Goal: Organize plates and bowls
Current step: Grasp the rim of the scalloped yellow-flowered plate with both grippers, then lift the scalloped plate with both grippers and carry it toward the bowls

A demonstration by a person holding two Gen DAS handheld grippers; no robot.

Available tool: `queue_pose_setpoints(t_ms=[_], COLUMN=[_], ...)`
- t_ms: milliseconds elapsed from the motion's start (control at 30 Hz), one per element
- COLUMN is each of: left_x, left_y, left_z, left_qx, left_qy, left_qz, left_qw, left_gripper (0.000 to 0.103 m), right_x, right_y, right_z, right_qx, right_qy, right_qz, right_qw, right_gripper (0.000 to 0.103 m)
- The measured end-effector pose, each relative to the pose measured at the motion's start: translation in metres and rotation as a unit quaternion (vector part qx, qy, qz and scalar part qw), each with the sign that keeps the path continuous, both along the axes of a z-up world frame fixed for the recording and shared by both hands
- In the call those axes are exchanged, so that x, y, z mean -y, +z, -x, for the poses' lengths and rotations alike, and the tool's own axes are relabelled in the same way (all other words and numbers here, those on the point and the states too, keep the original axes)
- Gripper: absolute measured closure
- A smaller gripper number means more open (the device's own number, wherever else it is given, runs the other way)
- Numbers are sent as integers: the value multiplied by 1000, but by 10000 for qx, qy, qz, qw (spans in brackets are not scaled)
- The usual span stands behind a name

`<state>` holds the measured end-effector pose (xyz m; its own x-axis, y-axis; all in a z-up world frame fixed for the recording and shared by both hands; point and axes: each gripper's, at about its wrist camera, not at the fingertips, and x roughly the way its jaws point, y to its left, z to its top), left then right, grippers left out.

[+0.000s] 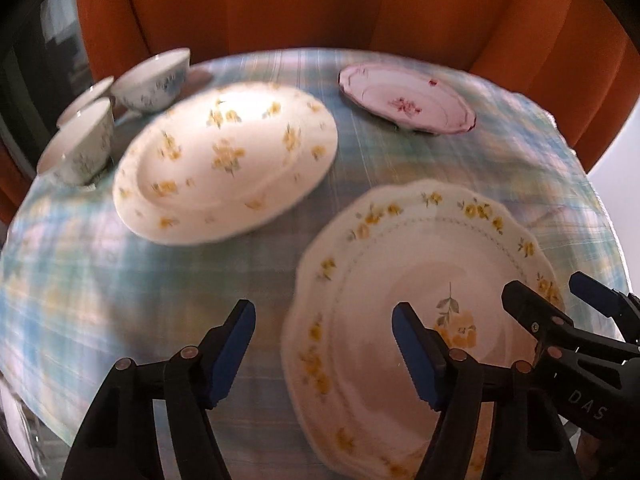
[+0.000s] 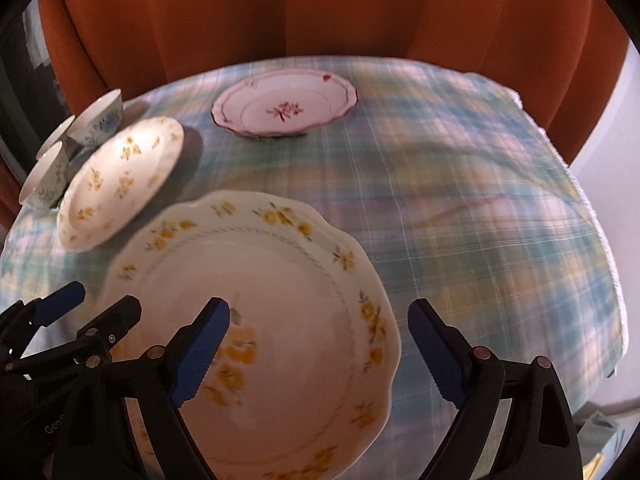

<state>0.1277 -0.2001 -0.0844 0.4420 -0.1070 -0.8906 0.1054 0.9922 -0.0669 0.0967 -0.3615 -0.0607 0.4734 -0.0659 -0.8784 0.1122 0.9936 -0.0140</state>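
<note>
**Both grippers spread over the scalloped plate**

Left wrist view: the left gripper [image 1: 324, 344], black with blue ridged pads, has its jaws apart and nothing gripped. They straddle the near left rim of a large scalloped white china plate with yellow flowers [image 1: 404, 264], one finger above the blue-green plaid tablecloth [image 1: 168, 280], the other above the plate's well; whether either pad touches the china cannot be told. The right gripper [image 1: 560, 296] enters from the right edge over the same plate. Farther back lies a round white plate strewn with yellow blossoms [image 1: 226, 160], a small pink-rimmed plate with a red flower [image 1: 408, 98] behind it to the right, and white bowls with blue flowers [image 1: 154, 80] clustered at the far left.

Right wrist view: the right gripper [image 2: 320, 340] stands wide, empty, spanning the scalloped plate's [image 2: 280, 272] right rim, one finger over the well and one over cloth [image 2: 480, 200]. The left gripper [image 2: 96, 300] shows at the left edge. An orange curtain [image 2: 320, 8] hangs behind the table.
</note>
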Motion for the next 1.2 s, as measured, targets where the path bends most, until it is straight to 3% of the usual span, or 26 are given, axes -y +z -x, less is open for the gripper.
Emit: queue_pose_setpoints(t_ms=[400, 767, 1200], left_x=[26, 24, 9], left_y=[-17, -18, -15], left_z=[-5, -5, 0], left_qx=[-222, -254, -337], left_qy=[454, 549, 225], left_qz=[-518, -443, -269], left_qw=[9974, 9972, 9988], left_gripper=[31, 31, 32], right_x=[22, 18, 9], right_y=[-35, -40, -34], right_z=[-17, -19, -11], right_qx=[-520, -494, -535], right_qy=[342, 450, 185], right_qz=[-545, -648, -681], right_qw=[9966, 9957, 9961], right_gripper=[24, 30, 32])
